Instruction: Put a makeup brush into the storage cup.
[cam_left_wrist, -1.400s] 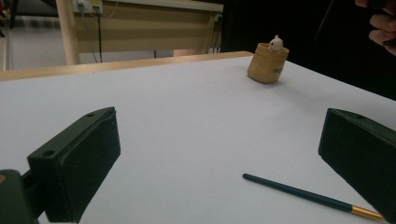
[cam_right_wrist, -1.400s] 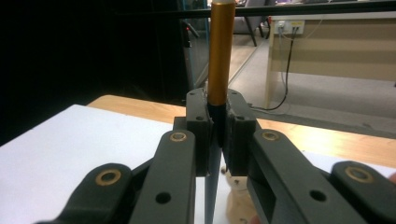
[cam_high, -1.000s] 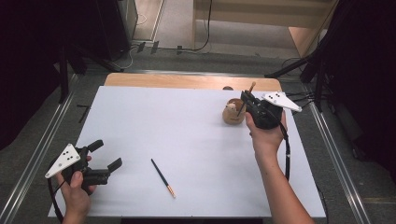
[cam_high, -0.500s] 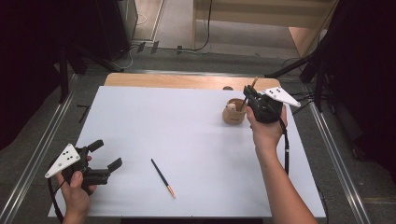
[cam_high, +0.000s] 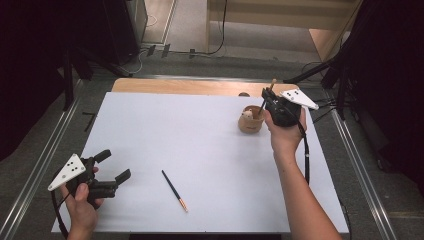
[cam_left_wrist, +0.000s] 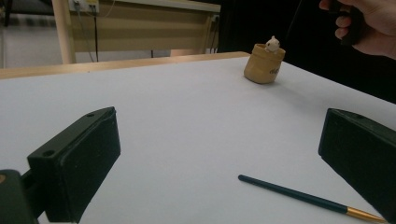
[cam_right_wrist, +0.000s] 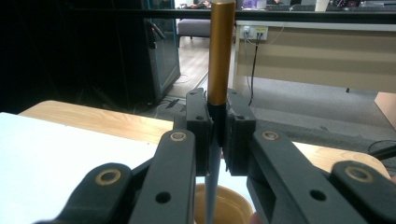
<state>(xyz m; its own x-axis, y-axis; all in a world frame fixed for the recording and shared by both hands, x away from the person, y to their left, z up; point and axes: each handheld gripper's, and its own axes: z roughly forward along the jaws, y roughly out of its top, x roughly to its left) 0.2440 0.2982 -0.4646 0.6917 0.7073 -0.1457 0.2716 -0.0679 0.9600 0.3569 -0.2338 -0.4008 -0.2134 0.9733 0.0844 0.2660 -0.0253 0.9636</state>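
**Pen held over the cup at the far corner of the surface**

At the far right of the white surface (cam_high: 200, 150), the right gripper (cam_high: 265, 97) has its two black jaws pressed together on a dark pen with a gold end (cam_right_wrist: 220, 51), clamping it at the join where the gold section meets the dark barrel. The pen stands nearly upright, gold end uppermost, its lower end reaching down over the mouth of a small tan cup (cam_high: 250, 120) that sits just beside the person's right hand (cam_high: 285, 132). A little pale figure (cam_left_wrist: 272, 44) perches at the cup's rim. Near the front left corner of the surface, the left gripper (cam_high: 112, 167) hovers low with its jaws spread wide and nothing between them. A second dark pen with a gold tip (cam_high: 174, 190) lies flat on the surface, just to the right of that gripper and well apart from the cup.
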